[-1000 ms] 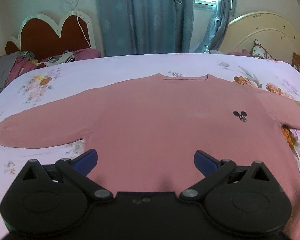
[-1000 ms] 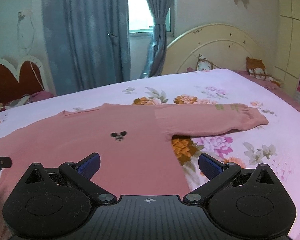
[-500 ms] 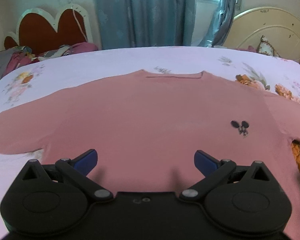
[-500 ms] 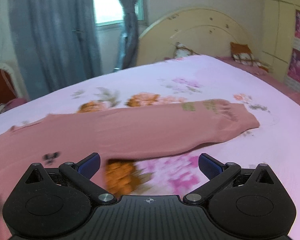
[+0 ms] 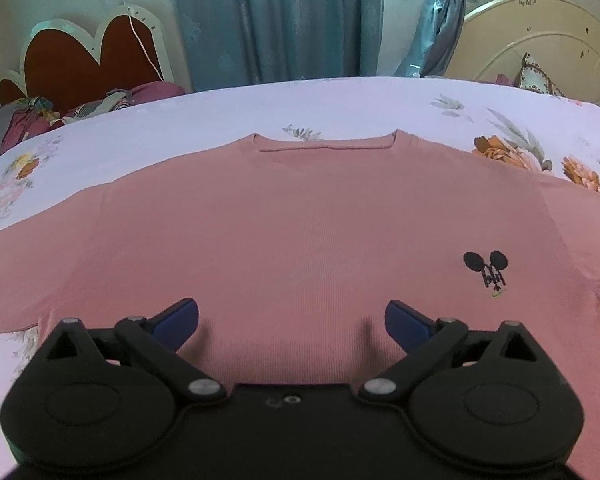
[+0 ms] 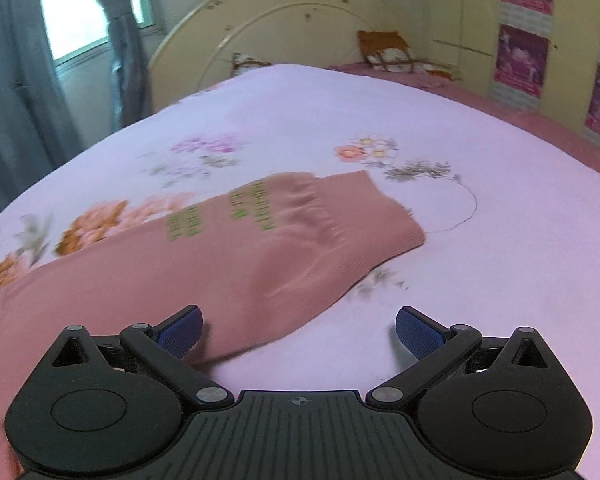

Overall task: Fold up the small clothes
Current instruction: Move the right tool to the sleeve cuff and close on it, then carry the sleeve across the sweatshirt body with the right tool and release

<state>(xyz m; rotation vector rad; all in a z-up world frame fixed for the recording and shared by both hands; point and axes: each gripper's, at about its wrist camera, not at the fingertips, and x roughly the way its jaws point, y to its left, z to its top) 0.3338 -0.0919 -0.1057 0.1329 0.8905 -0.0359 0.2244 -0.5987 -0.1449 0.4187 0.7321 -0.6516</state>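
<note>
A pink long-sleeved sweater [image 5: 300, 232] lies flat and spread on the bed, neckline far, with a small black mouse logo [image 5: 486, 266] on its right chest. My left gripper [image 5: 292, 322] is open and empty, low over the sweater's lower body. In the right wrist view the sweater's right sleeve [image 6: 228, 256] stretches out to its ribbed cuff [image 6: 340, 216], with green lettering near the cuff. My right gripper [image 6: 298, 332] is open and empty, just over the sleeve's near edge short of the cuff.
The bed has a lilac floral sheet [image 6: 480, 264]. A red heart-shaped headboard [image 5: 84, 64] and a heap of clothes [image 5: 32, 116] sit far left. A cream headboard [image 6: 284, 28] with cushions, blue curtains [image 5: 276, 20] and a wardrobe [image 6: 560, 40] stand behind.
My right gripper has swung right along the sleeve, from the sweater's body to the cuff end. My left gripper has moved forward over the body and a little closer to the fabric.
</note>
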